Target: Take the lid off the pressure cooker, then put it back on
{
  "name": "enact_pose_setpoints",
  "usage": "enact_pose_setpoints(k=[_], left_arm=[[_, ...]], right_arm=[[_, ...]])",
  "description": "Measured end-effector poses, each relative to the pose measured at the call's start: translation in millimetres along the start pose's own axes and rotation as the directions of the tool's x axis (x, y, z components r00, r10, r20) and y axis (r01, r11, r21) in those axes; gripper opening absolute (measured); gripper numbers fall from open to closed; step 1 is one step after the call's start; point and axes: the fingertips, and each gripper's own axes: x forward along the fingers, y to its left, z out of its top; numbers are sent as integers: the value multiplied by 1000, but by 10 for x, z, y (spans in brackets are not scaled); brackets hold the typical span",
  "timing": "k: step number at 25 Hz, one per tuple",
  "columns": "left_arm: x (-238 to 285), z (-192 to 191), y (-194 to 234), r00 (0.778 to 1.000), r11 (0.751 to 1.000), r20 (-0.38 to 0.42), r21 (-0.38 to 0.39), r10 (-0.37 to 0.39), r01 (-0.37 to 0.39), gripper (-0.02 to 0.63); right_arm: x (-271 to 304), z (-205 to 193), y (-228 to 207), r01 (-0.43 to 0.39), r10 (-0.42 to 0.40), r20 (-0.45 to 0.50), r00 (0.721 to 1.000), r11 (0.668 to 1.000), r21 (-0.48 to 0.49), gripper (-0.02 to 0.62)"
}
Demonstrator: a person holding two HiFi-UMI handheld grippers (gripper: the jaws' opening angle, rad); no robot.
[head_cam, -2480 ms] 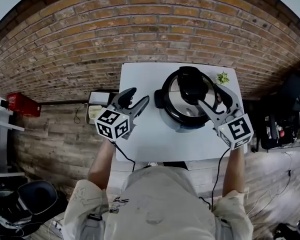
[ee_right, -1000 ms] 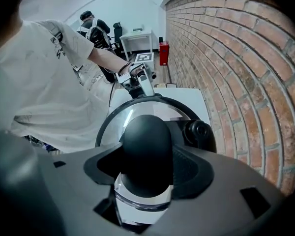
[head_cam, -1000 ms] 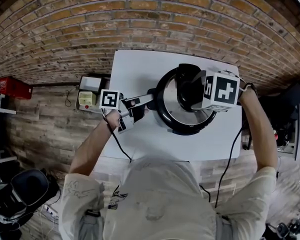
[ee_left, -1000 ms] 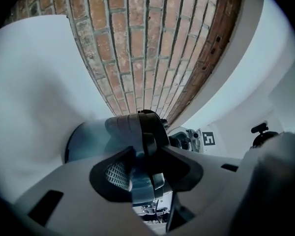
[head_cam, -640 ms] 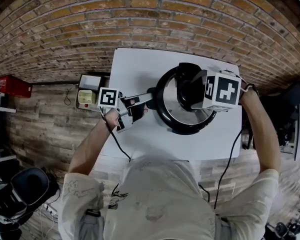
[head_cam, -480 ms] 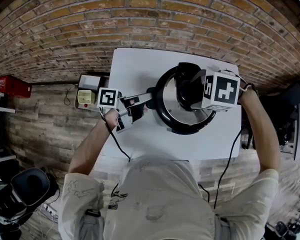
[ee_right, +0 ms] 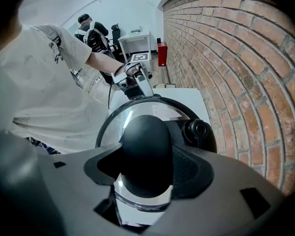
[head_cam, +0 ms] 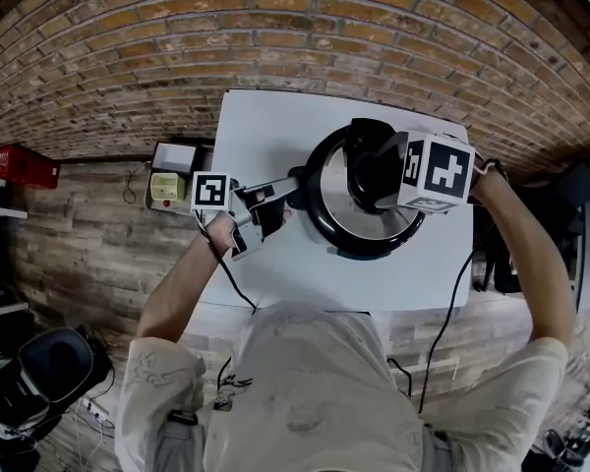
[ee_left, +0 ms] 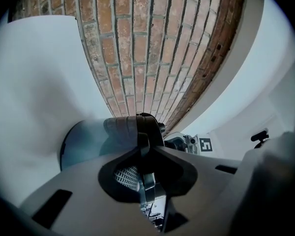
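Lid: the round, shiny steel lid [head_cam: 352,222] sits on the black-rimmed pressure cooker [head_cam: 320,226], directly under the right gripper [head_cam: 383,180]; the task's first lift looks not yet made.
Knob: the lid's oblong black plastic knob [ee_right: 145,141] fills the gap between the right gripper's jaws, its long axis running along the jaws away from the camera.
Right gripper: it points steeply down and pinches the knob, one pad against each long side.
Valve cap: a small round black valve cap [ee_right: 196,131] stands just beside the knob, outside the right jaw.
Side handle: the cooker's black side handle [ee_left: 137,128] juts towards the left gripper [head_cam: 287,193] and lies between its jaws, seen edge-on.
Left gripper: it is held about level and its jaws are closing on the side handle, the tips looking already against it.
Key relation: the lid lies straight below the right gripper and the pot's body lies straight ahead of the left one. The right hand is therefore the one placed to work the lid, while the left braces the pot.
Next move, as I judge it: twist the knob to free the lid, then raise it straight up; a loose left grip could let the pot turn with it.
Surroundings: the cooker rests on a white table [head_cam: 265,126] that stands against a red brick wall [head_cam: 275,28], beyond both grippers.
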Motion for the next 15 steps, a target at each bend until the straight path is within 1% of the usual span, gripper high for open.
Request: enact_pose_setpoints(k=[4,12,15], left_arm=[[-3,-3,17,1000,999,27,-45,-3,4,67],[0,4,0,998,999,57,-45,-2,5,66],[-2,2,-5,998,999,64,-51,-4,8,66]], right_arm=[[7,-4,-4,-1,1,-9,1000,1000,20,293],[11,-9,-15,9,-6,-38,999,995,99,293],[9,-11,-26,16,-10,-37,999,986,166,293]])
